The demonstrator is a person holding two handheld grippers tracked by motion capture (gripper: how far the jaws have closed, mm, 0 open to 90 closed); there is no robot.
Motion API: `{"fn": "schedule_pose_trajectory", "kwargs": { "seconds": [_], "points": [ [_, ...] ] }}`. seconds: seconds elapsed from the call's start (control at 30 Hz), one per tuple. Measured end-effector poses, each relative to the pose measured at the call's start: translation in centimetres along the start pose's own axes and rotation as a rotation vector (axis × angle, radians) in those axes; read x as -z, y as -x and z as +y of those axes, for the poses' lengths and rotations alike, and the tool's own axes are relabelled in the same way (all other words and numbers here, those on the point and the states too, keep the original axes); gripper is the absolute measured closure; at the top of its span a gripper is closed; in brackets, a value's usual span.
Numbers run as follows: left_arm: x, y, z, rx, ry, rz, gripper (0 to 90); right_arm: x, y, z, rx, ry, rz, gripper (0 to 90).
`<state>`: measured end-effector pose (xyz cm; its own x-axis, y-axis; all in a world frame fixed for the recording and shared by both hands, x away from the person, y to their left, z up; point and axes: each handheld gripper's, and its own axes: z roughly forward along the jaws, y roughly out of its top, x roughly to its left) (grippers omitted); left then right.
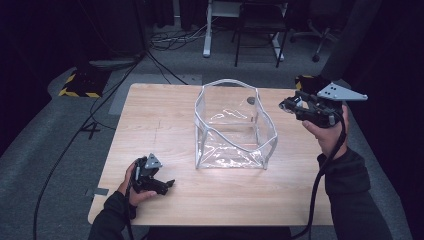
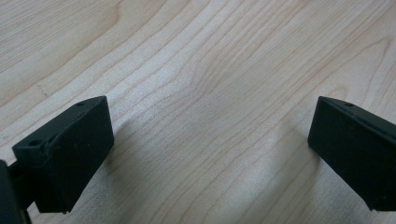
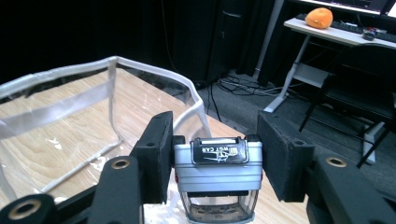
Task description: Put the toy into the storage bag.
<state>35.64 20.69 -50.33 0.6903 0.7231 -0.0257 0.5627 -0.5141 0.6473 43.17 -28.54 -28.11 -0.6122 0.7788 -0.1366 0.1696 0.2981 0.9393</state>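
A clear plastic bag point(image 1: 233, 126) with white edging stands open on the wooden table point(image 1: 150, 120). Right of its rim, held up in the air, my right gripper point(image 1: 286, 105) is shut on a small silver toy car point(image 3: 217, 171). In the right gripper view both pads point(image 3: 154, 154) press the car's sides, with the bag's rim point(image 3: 116, 63) just beyond. My left gripper point(image 1: 167, 185) rests low at the table's front left. Its jaws point(image 2: 210, 154) stand open over bare wood with nothing between them.
Black cables point(image 1: 100, 107) run over the grey floor left of the table. A desk frame and chairs point(image 1: 257, 30) stand behind it. An orange object point(image 3: 319, 17) lies on a far desk in the right gripper view.
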Motion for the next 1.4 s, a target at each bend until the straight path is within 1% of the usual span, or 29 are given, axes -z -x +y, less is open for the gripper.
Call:
{"fn": "schedule_pose_trajectory", "kwargs": {
  "seconds": [0.2, 0.33, 0.43, 0.5, 0.57, 0.73, 0.93, 1.07, 1.17, 1.2, 1.3, 1.4],
  "points": [
    [0.0, 0.0, 0.0, 0.0, 0.0, 0.001, 0.5, -0.5, -0.9, 1.0, 0.027, 0.005, 0.021, 48.5],
    [0.0, 0.0, 0.0, 0.0, 0.0, 0.001, 0.5, -1.2, -1.9, 1.5, 0.032, 0.003, 0.04, 48.5],
    [0.0, 0.0, 0.0, -0.001, 0.0, 0.001, 0.5, -2.0, -2.5, 1.7, 0.046, -0.007, 0.052, 48.5],
    [0.0, 0.0, 0.0, -0.001, 0.001, 0.002, 0.5, -2.5, -3.1, 1.9, 0.03, -0.016, 0.067, 48.5],
    [0.0, 0.0, 0.0, -0.001, 0.001, 0.002, 0.6, -3.1, -3.6, 2.1, 0.046, -0.021, 0.078, 48.5],
    [0.0, 0.0, 0.0, -0.001, 0.002, 0.003, 0.6, -4.4, -4.6, 2.3, 0.05, -0.039, 0.108, 48.5],
    [0.0, 0.0, 0.0, -0.001, 0.002, 0.003, 0.6, -6.1, -5.9, 2.3, 0.065, -0.08, 0.142, 48.5],
    [0.0, 0.0, 0.0, 0.002, 0.002, -0.004, 0.5, -7.1, -6.7, 2.2, 0.086, -0.115, 0.155, 48.5],
    [0.0, 0.0, 0.0, 0.002, 0.002, -0.005, 0.6, -7.8, -7.1, 2.1, 0.086, -0.143, 0.155, 48.5],
    [0.0, 0.0, 0.0, 0.002, 0.001, -0.005, 0.6, -8.1, -7.2, 2.1, 0.095, -0.163, 0.153, 48.5],
    [0.0, 0.0, 0.0, 0.001, 0.002, -0.002, 0.6, -8.8, -7.6, 1.8, 0.107, -0.198, 0.147, 48.5],
    [0.0, 0.0, 0.0, 0.001, 0.002, 0.0, 0.6, -9.0, -7.8, 1.9, 0.116, -0.21, 0.15, 48.5]
  ]
}}
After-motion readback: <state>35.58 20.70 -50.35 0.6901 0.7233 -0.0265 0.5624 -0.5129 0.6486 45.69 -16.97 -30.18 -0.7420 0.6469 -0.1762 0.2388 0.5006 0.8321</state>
